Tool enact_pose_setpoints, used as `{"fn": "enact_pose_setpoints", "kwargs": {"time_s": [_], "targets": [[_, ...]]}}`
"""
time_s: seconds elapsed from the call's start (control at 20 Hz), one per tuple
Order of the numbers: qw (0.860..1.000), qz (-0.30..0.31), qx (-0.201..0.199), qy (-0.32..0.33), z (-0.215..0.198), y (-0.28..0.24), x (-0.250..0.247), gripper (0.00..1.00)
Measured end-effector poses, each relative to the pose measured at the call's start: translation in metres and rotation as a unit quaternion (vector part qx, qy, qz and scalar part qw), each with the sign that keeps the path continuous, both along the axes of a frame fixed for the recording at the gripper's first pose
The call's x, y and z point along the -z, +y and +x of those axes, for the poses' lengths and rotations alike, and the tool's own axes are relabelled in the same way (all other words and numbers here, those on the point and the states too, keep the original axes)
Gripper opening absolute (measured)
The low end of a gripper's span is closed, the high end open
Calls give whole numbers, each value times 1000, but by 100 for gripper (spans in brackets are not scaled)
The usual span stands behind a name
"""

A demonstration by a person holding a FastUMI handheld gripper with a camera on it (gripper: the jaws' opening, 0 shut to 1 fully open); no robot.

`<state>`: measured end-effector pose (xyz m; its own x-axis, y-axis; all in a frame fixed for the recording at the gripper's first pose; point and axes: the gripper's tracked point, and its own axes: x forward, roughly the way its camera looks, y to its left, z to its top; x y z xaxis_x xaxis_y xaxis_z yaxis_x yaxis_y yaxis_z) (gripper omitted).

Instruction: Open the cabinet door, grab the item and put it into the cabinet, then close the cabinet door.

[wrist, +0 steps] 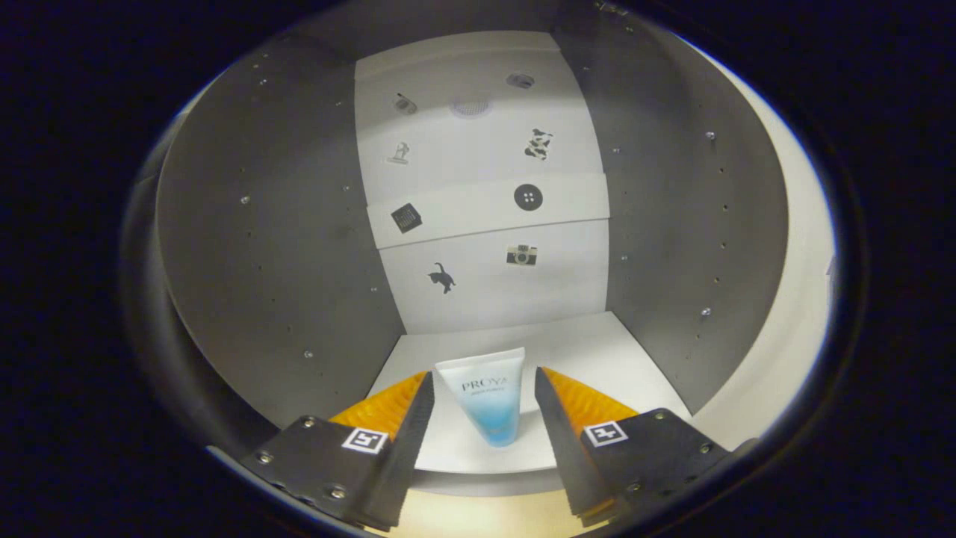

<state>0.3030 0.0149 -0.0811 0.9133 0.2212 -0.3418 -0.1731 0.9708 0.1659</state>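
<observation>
1. Your tongs (484, 407) sit at the mouth of the cabinet (261, 246), fingers spread apart, gripping nothing.
2. The tube (485, 396) lies on the cabinet's white bottom shelf (597, 351), between the two fingers, cap end toward you, flat crimped end toward the back. There's a visible gap each side between tube and fingers, so no contact that you can see.
3. Tube is white at the far end, fading to blue near the cap; the cap itself is hard to make out (it blurs into the blue).
4. Cabinet inside: grey side walls w/ small screws and peg holes, a white back panel (478, 149) w/ small stickers – a cat (443, 277), a camera (521, 255), a button (528, 197), a dark square (406, 217), a few more higher up too small or dim to ID.
5. A white strip crosses the back panel mid-height; could be a shelf edge, can't tell for sure.
6. Cabinet door: a pale curved surface shows right of the right wall (792, 299), but whether it's the door or frame you can't tell, distortion's too strong.
7. Finger bases are cut off at the bottom; front lip of the shelf is partly hidden behind them.
</observation>
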Motion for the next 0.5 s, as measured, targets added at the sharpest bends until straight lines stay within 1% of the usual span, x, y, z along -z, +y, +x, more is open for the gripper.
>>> {"fn": "enact_pose_setpoints", "kwargs": {"time_s": [0.05, 0.1, 0.2, 0.3, 0.5], "targets": [[1000, -1, 2, -3, -10, -1, -3, 85], [1000, -4, 6, -9, -22, -5, -8, 86], [1000, -15, 9, -22, -53, -12, -18, 86], [999, -17, 13, -31, -89, -20, -28, 89], [998, -12, 36, -48, -165, -45, -49, 92]]}}
